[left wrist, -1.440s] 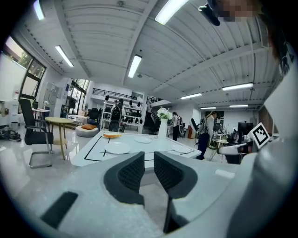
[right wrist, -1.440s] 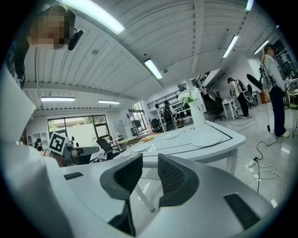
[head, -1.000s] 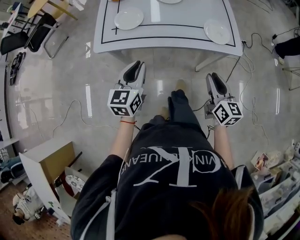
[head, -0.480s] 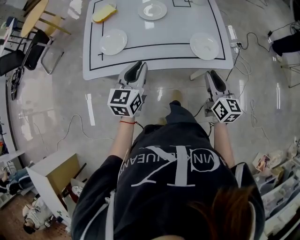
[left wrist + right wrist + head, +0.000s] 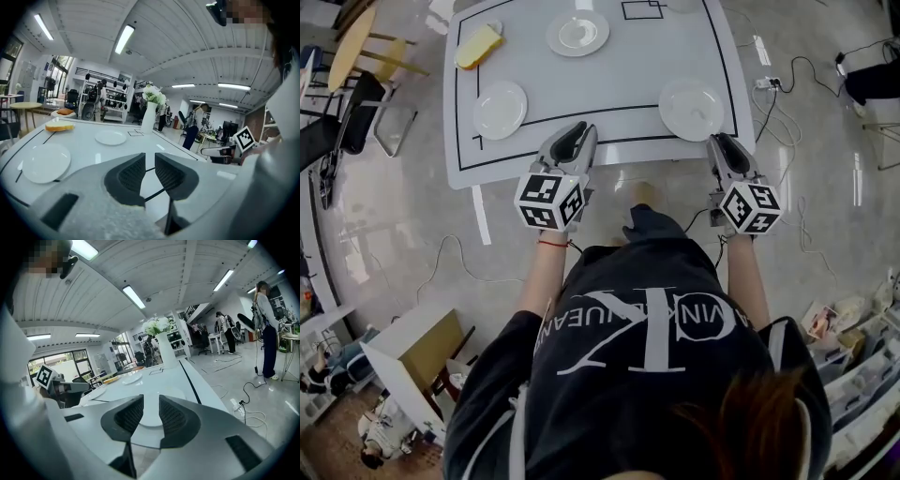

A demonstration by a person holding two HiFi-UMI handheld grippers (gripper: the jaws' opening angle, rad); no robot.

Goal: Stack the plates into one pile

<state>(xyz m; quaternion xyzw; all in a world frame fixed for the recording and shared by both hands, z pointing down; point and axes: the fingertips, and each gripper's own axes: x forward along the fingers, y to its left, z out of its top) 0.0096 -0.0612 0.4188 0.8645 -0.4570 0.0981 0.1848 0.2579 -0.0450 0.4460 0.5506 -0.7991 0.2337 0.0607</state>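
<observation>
Two claws hover at the table's (image 5: 609, 89) near edge, both released and empty. The left claw (image 5: 575, 137) is open by a narrow slit, the right claw (image 5: 721, 145) slightly wider. Three plates lie apart on the table: left plate (image 5: 500, 110), right plate (image 5: 691, 109), far plate (image 5: 577, 34). A black shirt (image 5: 581, 394) bears a large "CK"; its smaller lettering is unreadable.

Three round white plates lay flat, unstacked and well apart on the tabletop (image 5: 600, 89) in front of me. The left plate (image 5: 500, 110) sat near the front edge, the right plate (image 5: 691, 109) level with it, and the far plate (image 5: 577, 34) between them, farther back.
</observation>
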